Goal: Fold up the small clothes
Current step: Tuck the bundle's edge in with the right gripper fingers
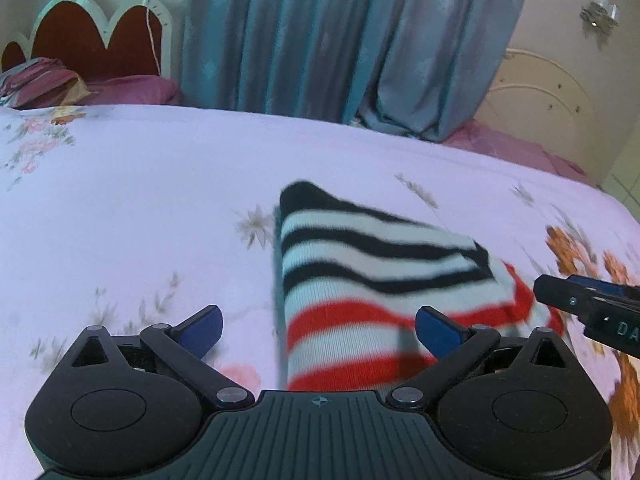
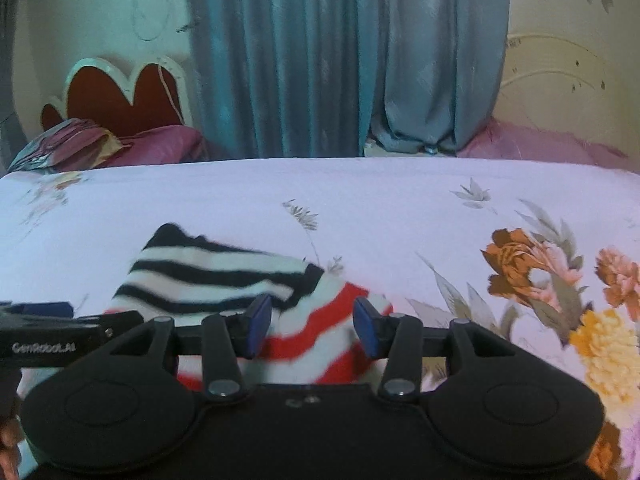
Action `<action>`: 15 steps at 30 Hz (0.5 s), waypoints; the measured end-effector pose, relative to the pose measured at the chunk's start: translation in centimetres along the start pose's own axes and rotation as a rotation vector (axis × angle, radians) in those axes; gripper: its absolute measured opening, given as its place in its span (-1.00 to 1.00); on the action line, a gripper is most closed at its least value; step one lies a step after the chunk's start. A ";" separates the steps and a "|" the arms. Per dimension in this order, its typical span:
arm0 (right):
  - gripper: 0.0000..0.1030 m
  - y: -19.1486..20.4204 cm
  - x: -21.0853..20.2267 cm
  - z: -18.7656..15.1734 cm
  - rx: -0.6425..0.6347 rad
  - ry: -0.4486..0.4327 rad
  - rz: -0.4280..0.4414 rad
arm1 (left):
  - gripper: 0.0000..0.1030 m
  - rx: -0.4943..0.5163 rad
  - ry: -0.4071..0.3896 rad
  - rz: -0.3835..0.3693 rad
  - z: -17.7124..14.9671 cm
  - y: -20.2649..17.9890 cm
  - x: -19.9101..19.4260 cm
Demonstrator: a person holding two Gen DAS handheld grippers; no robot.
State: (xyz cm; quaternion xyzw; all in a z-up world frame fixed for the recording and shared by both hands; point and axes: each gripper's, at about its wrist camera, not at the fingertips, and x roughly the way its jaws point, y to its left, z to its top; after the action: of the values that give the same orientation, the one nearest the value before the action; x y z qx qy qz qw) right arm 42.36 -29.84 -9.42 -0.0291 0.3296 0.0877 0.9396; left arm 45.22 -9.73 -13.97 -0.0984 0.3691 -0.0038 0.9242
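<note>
A small striped garment lies folded on the bed, black-and-white stripes on the far part and red-and-white stripes near me. My left gripper is open wide and empty, its blue pads over the garment's near left part. My right gripper is open and empty, its jaws on either side of the red-striped end. The right gripper also shows in the left wrist view at the garment's right edge. The left gripper shows at the left of the right wrist view.
The bed has a pale pink floral sheet. A pink pillow and a red headboard are at the far left. Blue-grey curtains hang behind the bed. A cream wardrobe stands at the far right.
</note>
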 end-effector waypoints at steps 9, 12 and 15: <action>-0.41 0.1 -0.5 -4.2 -0.037 0.073 -0.068 | 0.97 -0.004 0.005 -0.012 -2.4 0.4 -0.5; -0.40 0.0 -1.5 -4.1 -0.018 0.067 -0.068 | 0.97 0.020 -0.010 -0.019 -2.6 0.4 -1.9; -0.40 -0.3 -3.4 -4.5 0.003 0.042 -0.039 | 0.97 0.025 -0.004 -0.043 -3.2 0.6 -3.5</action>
State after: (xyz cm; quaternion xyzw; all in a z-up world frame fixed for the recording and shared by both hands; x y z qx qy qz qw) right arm 37.03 -31.10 -10.84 -0.0357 0.3487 0.0683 0.9341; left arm 40.47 -9.47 -13.99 -0.0948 0.3651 -0.0283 0.9257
